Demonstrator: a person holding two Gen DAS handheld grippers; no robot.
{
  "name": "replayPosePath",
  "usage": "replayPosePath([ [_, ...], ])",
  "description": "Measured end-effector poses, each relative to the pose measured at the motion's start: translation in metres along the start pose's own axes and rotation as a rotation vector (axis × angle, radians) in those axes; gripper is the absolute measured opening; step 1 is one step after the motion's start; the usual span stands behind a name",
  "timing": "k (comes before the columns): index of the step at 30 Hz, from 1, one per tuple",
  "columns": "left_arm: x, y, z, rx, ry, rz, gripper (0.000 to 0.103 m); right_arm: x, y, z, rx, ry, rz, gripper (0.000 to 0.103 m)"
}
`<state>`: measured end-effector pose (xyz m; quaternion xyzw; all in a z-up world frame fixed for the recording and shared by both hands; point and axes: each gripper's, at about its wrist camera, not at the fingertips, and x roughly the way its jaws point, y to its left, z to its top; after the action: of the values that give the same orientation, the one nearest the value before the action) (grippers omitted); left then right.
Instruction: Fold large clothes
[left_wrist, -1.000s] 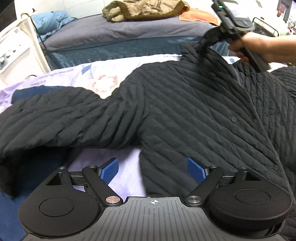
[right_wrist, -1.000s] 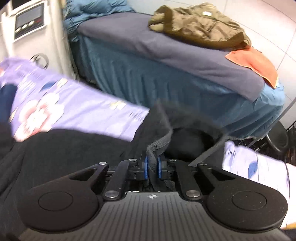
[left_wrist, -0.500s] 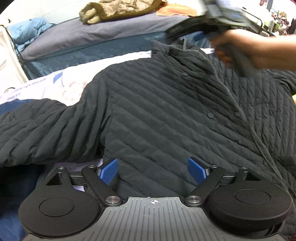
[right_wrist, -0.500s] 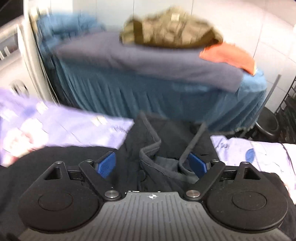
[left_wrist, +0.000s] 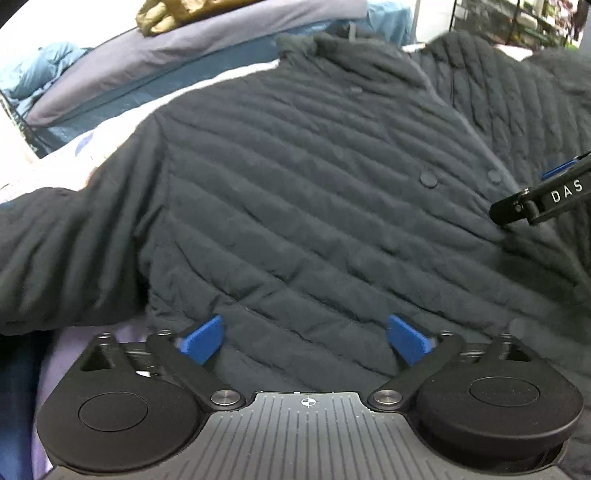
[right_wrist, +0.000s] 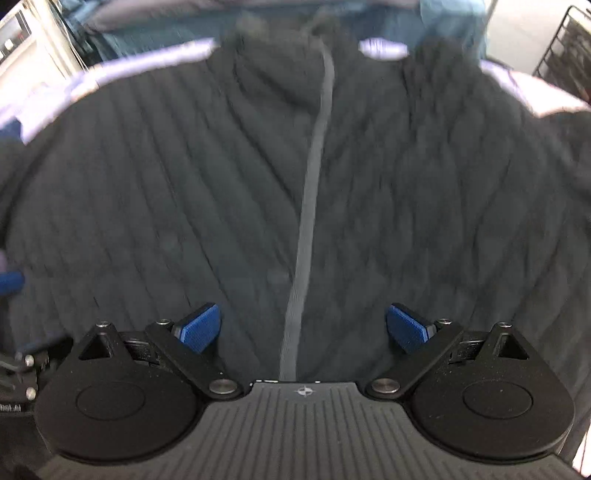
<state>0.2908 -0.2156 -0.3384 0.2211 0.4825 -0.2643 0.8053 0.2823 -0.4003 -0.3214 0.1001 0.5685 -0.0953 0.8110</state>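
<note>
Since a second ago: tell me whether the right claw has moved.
Yes. The right claw has let go of the collar and pulled back: the collar now lies far ahead, the jacket front filling its view. Its jaws stand open.

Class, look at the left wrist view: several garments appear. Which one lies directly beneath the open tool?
The black quilted jacket, spread flat on the floral sheet under the left tool. The olive coat is bunched on the far bed.
</note>
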Motion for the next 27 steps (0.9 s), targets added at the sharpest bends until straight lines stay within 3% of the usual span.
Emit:
replayPosePath([
  [7,0.01,-0.005,-0.006,-0.033,-0.049,0.03,0.103,0.019,0.021,-0.009,-0.025,-0.024,-0.068,0.103],
  [14,0.01,-0.002,0.008,-0.078,0.009,0.052,0.103,0.019,0.017,-0.009,-0.007,-0.022,-0.043,0.103],
  [18,-0.005,0.005,0.015,-0.208,0.073,0.083,0.103,0.011,0.0,0.004,0.0,0.011,-0.003,0.101],
  [22,-0.032,0.004,0.003,-0.31,0.063,0.089,0.103,-0.034,-0.027,0.006,0.034,-0.11,0.103,0.095],
  [25,-0.047,-0.007,-0.004,-0.314,0.078,0.104,0.103,-0.074,-0.068,0.003,0.065,-0.228,0.105,0.096],
  [27,-0.052,-0.018,-0.005,-0.293,0.082,0.113,0.103,-0.097,-0.106,-0.001,0.095,-0.291,0.057,0.096],
])
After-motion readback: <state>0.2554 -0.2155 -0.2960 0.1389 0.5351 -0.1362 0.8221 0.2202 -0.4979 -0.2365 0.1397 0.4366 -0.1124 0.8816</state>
